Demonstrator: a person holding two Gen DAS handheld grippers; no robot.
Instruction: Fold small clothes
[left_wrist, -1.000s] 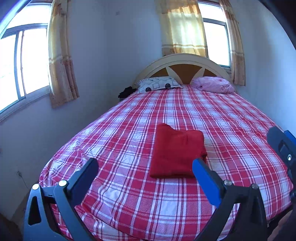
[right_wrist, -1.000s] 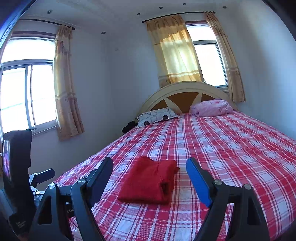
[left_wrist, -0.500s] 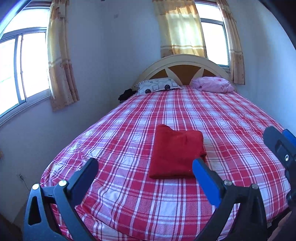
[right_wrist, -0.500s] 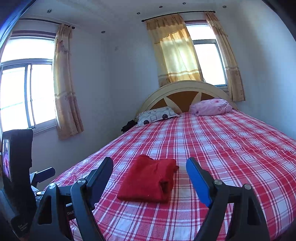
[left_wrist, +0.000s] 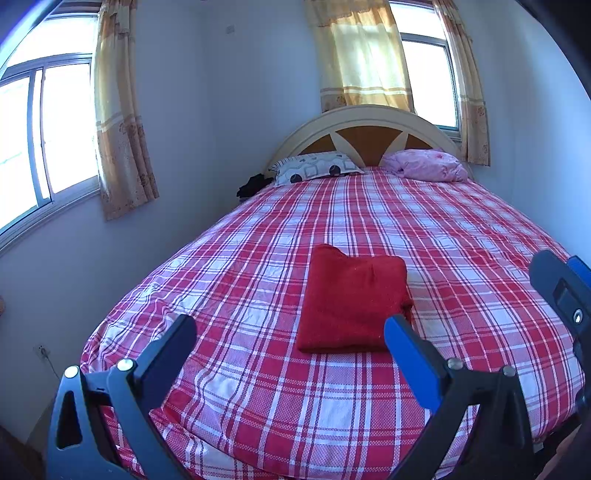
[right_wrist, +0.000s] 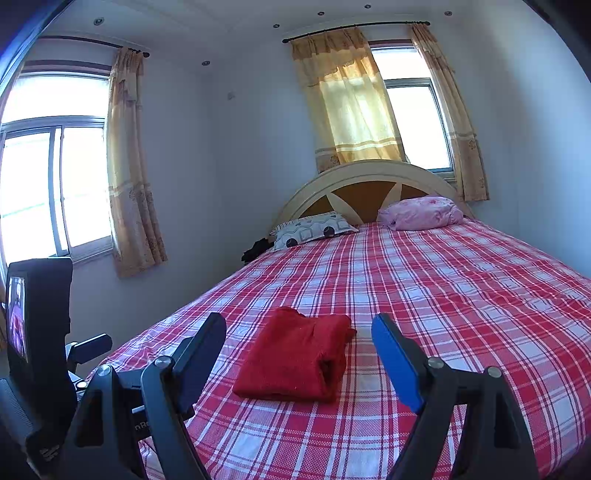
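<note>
Left window (left_wrist: 44, 133): bright, with a yellow patterned curtain (left_wrist: 122, 122) hanging along its right edge.
Left tongs (left_wrist: 290, 339): wide open and empty, one black finger and one blue finger (left_wrist: 410, 358) held above the near end of the bed, apart from the cloth.
Red garment (left_wrist: 351, 299): folded into a neat rectangle, lying flat on the red and white checked bedspread (left_wrist: 369, 214) toward the foot of the bed, between the fingers in both wrist views and touched by neither pair.
Right tongs (right_wrist: 299, 347): also spread wide with nothing gripped, hovering short of the garment's near edge.
Pillows: a grey patterned pillow (left_wrist: 314, 168) on the left and a pink bundle (left_wrist: 424, 166) on the right, both against the arched headboard (left_wrist: 369, 122).
Far window (left_wrist: 424, 74): behind the headboard, partly covered by a yellow curtain.
</note>
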